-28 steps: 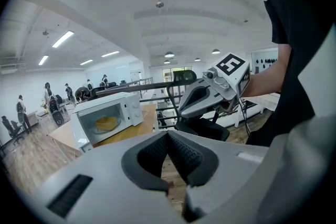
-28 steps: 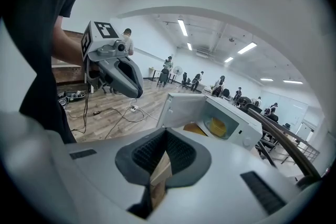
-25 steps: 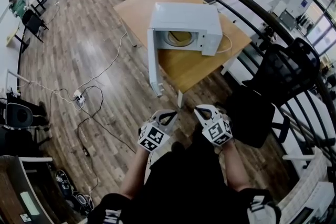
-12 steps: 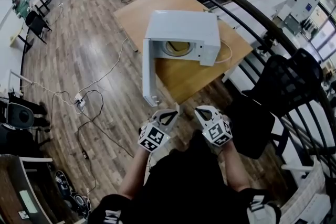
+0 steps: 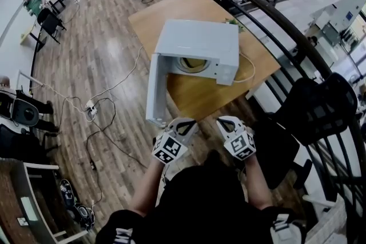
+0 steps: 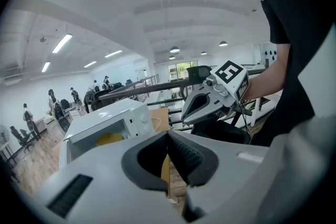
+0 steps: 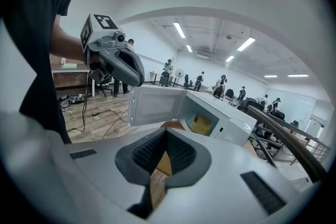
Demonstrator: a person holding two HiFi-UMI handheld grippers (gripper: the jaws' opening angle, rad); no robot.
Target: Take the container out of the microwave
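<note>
A white microwave (image 5: pixel 197 43) stands on a wooden table (image 5: pixel 200 97) with its door (image 5: pixel 155 88) swung wide open to the left. Inside sits a yellow container (image 5: pixel 191 63), also visible in the left gripper view (image 6: pixel 109 139) and the right gripper view (image 7: pixel 199 123). My left gripper (image 5: pixel 183 124) (image 6: pixel 168 135) and right gripper (image 5: pixel 225 122) (image 7: pixel 167 132) are held side by side close to my body, short of the table's near edge. Both are shut with nothing between the pads. The left gripper's tip is near the door's lower corner.
A curved black railing (image 5: pixel 274 14) runs along the right, with a black chair (image 5: pixel 320 106) below it. Cables and a power strip (image 5: pixel 88 108) lie on the wood floor at left. Chairs and people are far off at the back.
The microwave and table have drawn nearer to me in the head view; the open door now reaches down beside my left gripper. Both grippers stay shut and held together.
</note>
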